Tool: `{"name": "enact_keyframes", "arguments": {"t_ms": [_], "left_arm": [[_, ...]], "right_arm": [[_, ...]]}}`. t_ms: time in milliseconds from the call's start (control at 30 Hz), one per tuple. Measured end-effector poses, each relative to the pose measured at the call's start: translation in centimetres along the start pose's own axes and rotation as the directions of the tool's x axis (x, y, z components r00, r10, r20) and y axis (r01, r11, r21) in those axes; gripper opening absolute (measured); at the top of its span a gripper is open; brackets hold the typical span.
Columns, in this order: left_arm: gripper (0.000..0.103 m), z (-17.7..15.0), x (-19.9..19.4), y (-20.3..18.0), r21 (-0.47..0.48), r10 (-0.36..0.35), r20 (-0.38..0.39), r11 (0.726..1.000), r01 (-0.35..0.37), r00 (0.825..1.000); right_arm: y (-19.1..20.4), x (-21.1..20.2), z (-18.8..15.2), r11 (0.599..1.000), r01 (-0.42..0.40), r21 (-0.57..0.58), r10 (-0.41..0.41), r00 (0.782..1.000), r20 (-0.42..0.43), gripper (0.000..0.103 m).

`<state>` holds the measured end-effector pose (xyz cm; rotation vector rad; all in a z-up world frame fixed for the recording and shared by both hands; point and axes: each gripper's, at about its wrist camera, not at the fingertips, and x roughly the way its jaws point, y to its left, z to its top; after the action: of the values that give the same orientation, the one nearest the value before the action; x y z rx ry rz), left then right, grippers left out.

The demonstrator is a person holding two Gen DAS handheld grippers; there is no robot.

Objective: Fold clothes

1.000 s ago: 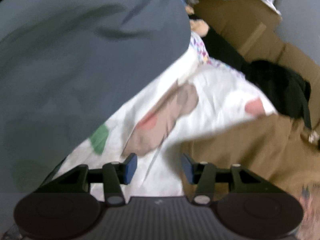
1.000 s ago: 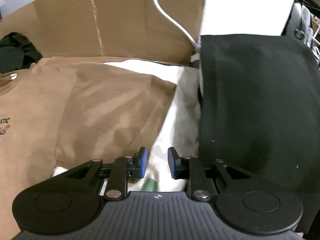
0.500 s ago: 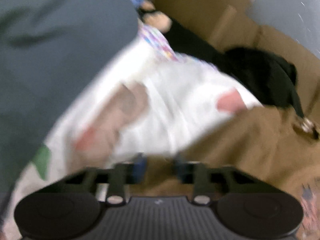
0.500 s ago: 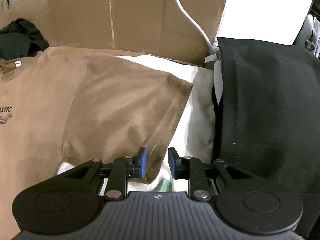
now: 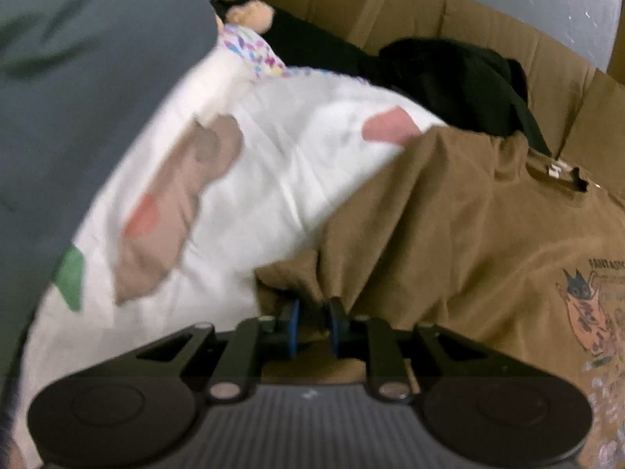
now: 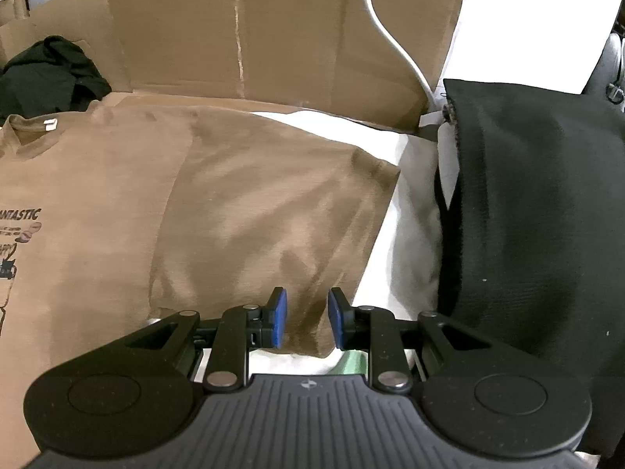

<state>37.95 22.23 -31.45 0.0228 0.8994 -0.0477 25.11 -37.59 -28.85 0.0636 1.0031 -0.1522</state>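
A brown T-shirt with a printed graphic (image 5: 468, 234) lies spread on a white patterned sheet (image 5: 273, 156). My left gripper (image 5: 311, 322) is shut on a bunched edge of the shirt's left sleeve. In the right wrist view the same brown shirt (image 6: 234, 203) lies flat with its right sleeve toward me. My right gripper (image 6: 306, 322) is part open, its blue pads either side of the sleeve's lower corner, which lies between them.
A dark grey cloth (image 5: 78, 78) covers the left side. A black garment (image 5: 461, 82) is heaped at the back by cardboard walls (image 6: 254, 31). A black cushion (image 6: 539, 215) stands to the right. A doll (image 5: 250, 15) lies at the far end.
My left gripper moved right from the white sheet onto the shirt's sleeve and closed on it. My right gripper moved forward so the sleeve corner now lies between its pads.
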Motion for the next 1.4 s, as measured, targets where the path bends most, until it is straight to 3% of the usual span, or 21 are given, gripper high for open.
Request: {"name": "enact_keyframes", "arguments": {"t_ms": [33,200,567,633,667,733,833,900,967,1133,1233,1400], "left_arm": [[0.023,0.2,-0.2,0.2,0.006,0.01,0.005,1.0,-0.01,1.0],[0.052,1.3,-0.2,0.5,0.06,0.081,0.03,0.995,-0.083,0.996],[0.052,1.6,3.0,-0.6,0.106,0.111,0.041,0.988,-0.115,0.993],[0.031,1.6,3.3,-0.9,0.121,0.102,0.043,0.987,-0.107,0.994],[0.004,1.6,3.5,-0.9,0.129,0.073,0.02,0.989,-0.075,0.997],[0.002,1.7,3.3,-0.9,0.138,0.073,0.011,0.988,-0.074,0.997],[0.002,2.5,1.7,0.3,0.07,0.109,0.062,0.991,-0.113,0.992],[0.002,2.9,0.9,1.4,0.01,0.126,0.088,0.992,-0.128,0.988],[0.002,3.7,-0.1,3.8,-0.11,0.138,0.109,0.986,-0.126,0.984],[0.002,4.8,0.1,4.9,-0.145,0.17,0.088,0.977,-0.156,0.982],[0.011,5.0,0.8,4.6,-0.143,0.211,0.082,0.97,-0.198,0.974],[0.039,5.1,1.4,4.2,-0.146,0.292,0.109,0.95,-0.275,0.95]], "right_arm": [[0.0,0.1,-0.1,1.0,-0.002,0.002,0.002,1.0,-0.002,0.026],[0.1,0.4,-0.7,1.0,-0.007,0.009,0.007,1.0,-0.007,0.027],[-0.7,1.0,-1.5,1.0,0.007,-0.002,-0.007,1.0,-0.021,0.027],[-0.7,1.0,-1.5,1.0,0.009,-0.006,-0.01,1.0,-0.021,0.027],[-0.7,1.0,-1.4,1.0,0.01,-0.006,-0.01,1.0,-0.021,0.027],[-0.6,1.0,-1.4,1.0,0.012,-0.005,-0.012,1.0,-0.021,0.027],[-0.3,1.0,-1.4,1.0,0.01,-0.005,-0.01,1.0,-0.019,0.027],[-0.2,0.9,-1.2,1.0,0.006,-0.006,-0.007,1.0,-0.016,0.027],[-0.1,0.8,-1.1,1.0,0.002,-0.008,-0.002,1.0,-0.012,0.027],[0.1,0.7,-0.7,1.0,0.003,-0.011,-0.003,1.0,-0.008,0.027],[0.0,1.0,-0.7,1.0,0.013,-0.011,-0.013,1.0,-0.01,0.027],[-0.1,1.5,-0.7,1.0,0.023,-0.007,-0.023,1.0,-0.014,0.027]]}}
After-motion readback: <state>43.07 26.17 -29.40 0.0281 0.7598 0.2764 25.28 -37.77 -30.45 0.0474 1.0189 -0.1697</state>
